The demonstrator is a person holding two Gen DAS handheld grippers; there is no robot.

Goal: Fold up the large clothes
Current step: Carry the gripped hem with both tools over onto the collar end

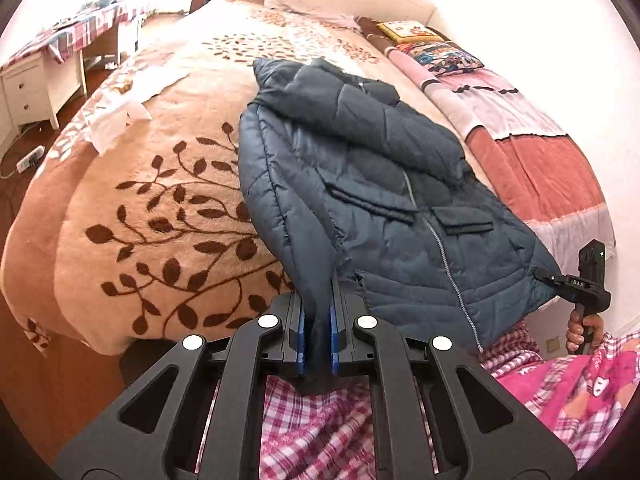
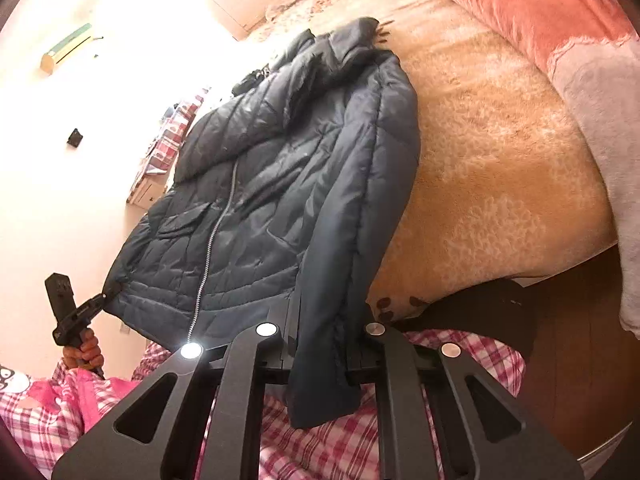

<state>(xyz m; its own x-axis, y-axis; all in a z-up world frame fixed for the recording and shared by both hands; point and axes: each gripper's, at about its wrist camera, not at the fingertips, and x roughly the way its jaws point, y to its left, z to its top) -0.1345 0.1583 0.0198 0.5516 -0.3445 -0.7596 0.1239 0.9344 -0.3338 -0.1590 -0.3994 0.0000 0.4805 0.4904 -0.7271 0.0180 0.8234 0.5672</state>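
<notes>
Two hem corners pinched, no bottom-up fold made yet.

Left wrist view: left gripper (image 1: 319, 326) clamps narrow on one hem corner of the dark blue quilted zip-up puffer jacket (image 1: 360, 184); jacket lies front-up on the beige leaf-print fleece blanket (image 1: 160, 200), collar far, hem lifted off the blanket's near edge.

Right wrist view: right gripper (image 2: 320, 344) clamps narrow on the other hem corner, sleeves seemingly tucked across the front. Left to do, I judge: carry hem to collar, flatten.
</notes>
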